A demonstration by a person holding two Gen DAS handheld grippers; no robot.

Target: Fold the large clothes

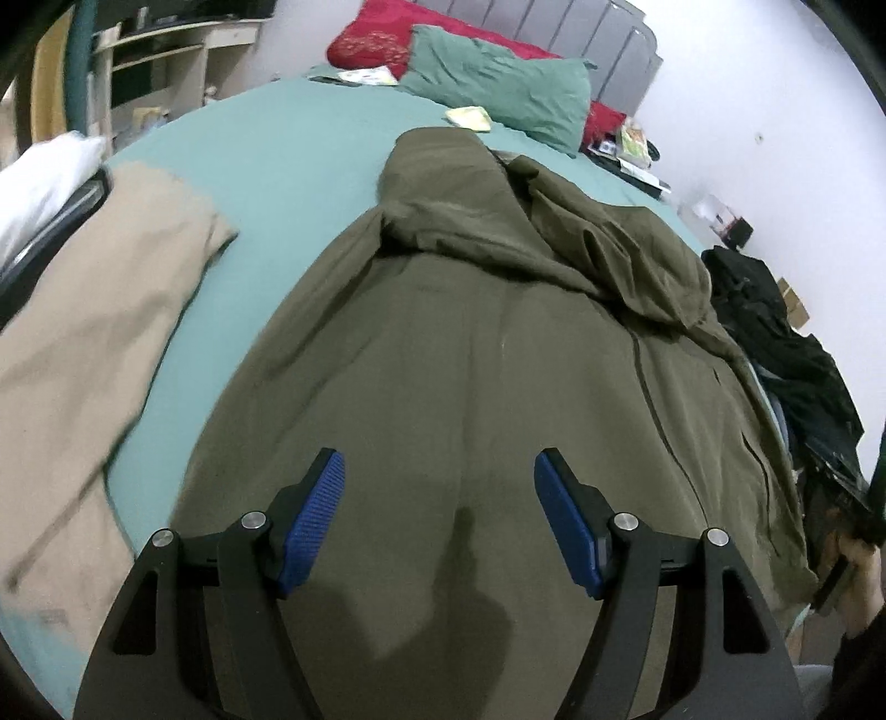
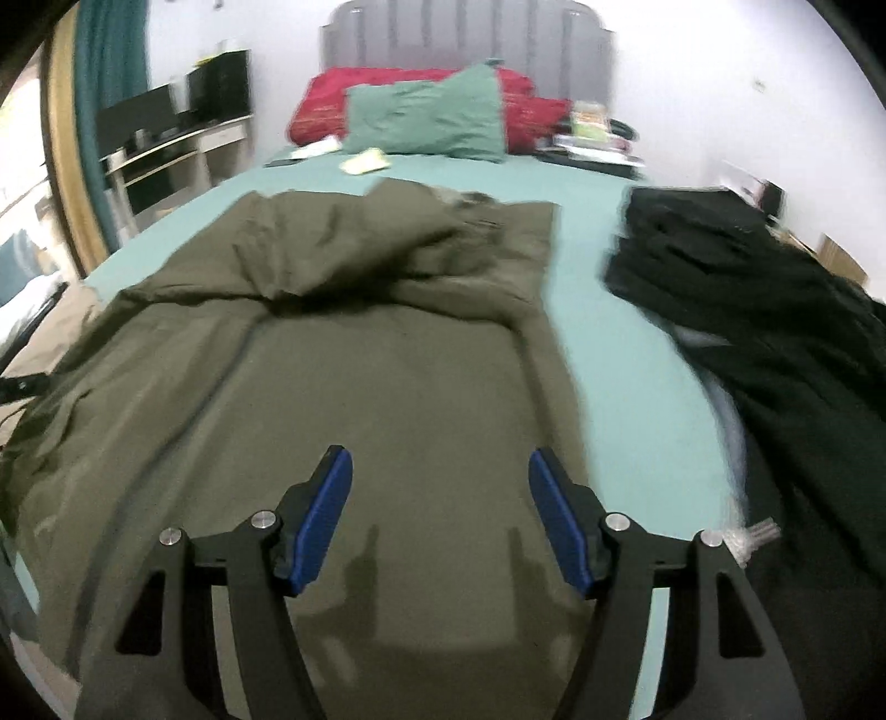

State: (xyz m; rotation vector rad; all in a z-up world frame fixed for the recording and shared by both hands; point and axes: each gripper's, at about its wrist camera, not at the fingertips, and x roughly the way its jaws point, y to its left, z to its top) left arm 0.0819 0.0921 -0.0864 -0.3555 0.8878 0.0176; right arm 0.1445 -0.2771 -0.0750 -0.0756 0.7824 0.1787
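Observation:
A large olive-green garment [image 1: 470,354] lies spread on the teal bed sheet [image 1: 266,183], its far end bunched into folds. It also shows in the right wrist view [image 2: 360,360]. My left gripper [image 1: 440,471] is open and empty, hovering just above the near part of the garment. My right gripper [image 2: 440,471] is open and empty too, above the garment's near right part, close to its right edge.
A beige cloth [image 1: 94,343] lies left of the garment. A pile of black clothes [image 2: 775,321] lies to the right. A teal pillow [image 2: 432,119] and a red pillow [image 2: 326,105] sit by the grey headboard [image 2: 465,33]. Shelves [image 2: 166,149] stand at the left.

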